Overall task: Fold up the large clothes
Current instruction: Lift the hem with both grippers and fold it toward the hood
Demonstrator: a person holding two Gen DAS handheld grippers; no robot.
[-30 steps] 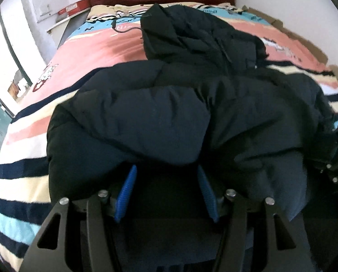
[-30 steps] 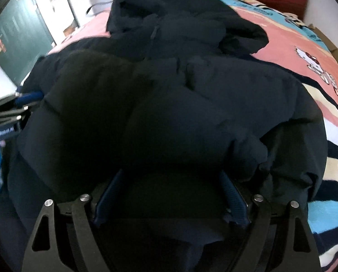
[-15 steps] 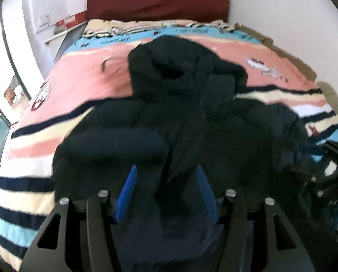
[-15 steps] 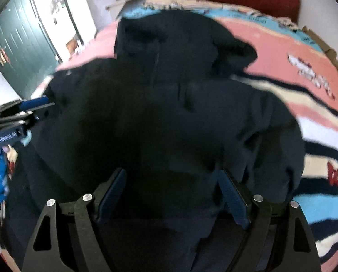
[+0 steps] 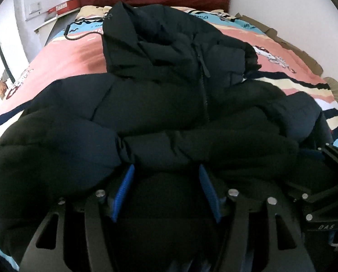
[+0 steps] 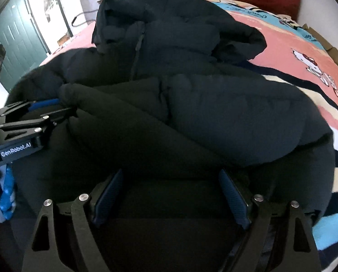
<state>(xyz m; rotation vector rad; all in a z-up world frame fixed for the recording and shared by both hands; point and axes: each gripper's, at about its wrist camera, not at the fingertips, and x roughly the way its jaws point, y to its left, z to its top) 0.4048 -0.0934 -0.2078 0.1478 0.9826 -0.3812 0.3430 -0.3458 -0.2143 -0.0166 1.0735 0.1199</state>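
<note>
Both grippers (image 5: 166, 172) (image 6: 171, 176) under bunched jacket (image 5: 169, 104)

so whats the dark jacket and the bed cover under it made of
Jacket: looks like a padded, quilted synthetic shell, matte; puffy stitched sections and a zip down the front. The filling can't be seen.
Bed cover: looks like soft printed woven fabric, matte, with stripes and cartoon prints; the exact fibre is unclear.

Fingertips of left gripper (image 5: 166, 172) and right gripper (image 6: 171, 176) buried under the dark puffer jacket (image 5: 159, 104).
</note>
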